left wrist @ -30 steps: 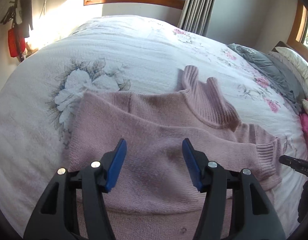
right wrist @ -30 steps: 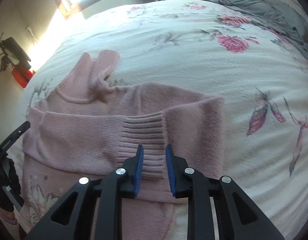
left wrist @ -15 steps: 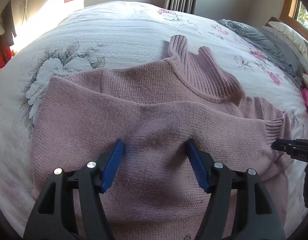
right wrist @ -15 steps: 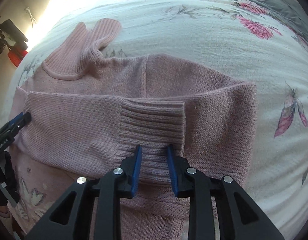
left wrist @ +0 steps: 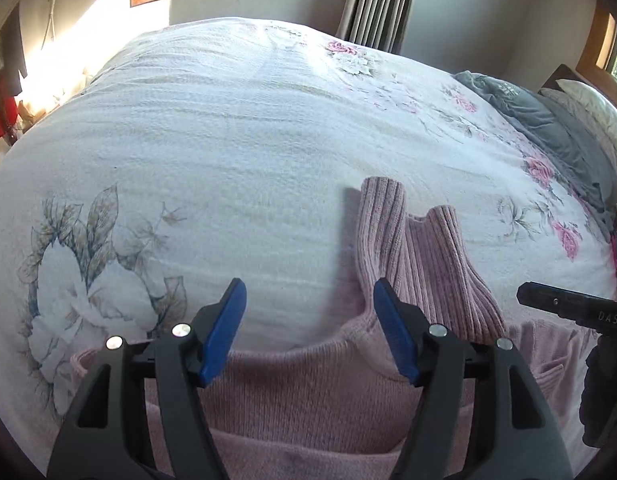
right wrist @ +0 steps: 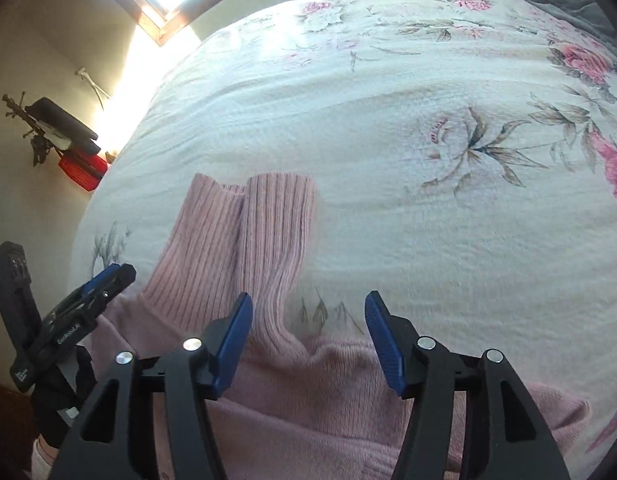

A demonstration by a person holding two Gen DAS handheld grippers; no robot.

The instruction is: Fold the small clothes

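Left wrist view: pink sweater (left wrist: 308,392) lies flat on the floral bedspread (left wrist: 236,152); ribbed collar (left wrist: 420,260) points away from the camera, toward the far side of the bed.
Left gripper (left wrist: 308,328): released, jaws spread wide, holding nothing; it hangs above the shoulder edge of the sweater, collar just right of its right finger.
Right gripper (right wrist: 306,340): released, jaws spread wide, holding nothing; it hangs above the opposite shoulder, collar just left of its left finger.
Sweater position: body below and behind both sets of fingers, near the viewer's side of the bed; the hem is out of frame.
Long axis: runs collar to hem, roughly in line with both grippers' pointing direction.
Key relation: collar sits between the two grippers; neither is clearly nearer.
Folded layer: a sleeve appears to lie across the body in the right wrist view; extent unclear.
Judgement: next fold probably needs both grippers on matching edges, closed together.
Other items: grey blanket (left wrist: 548,128) well apart, far right.
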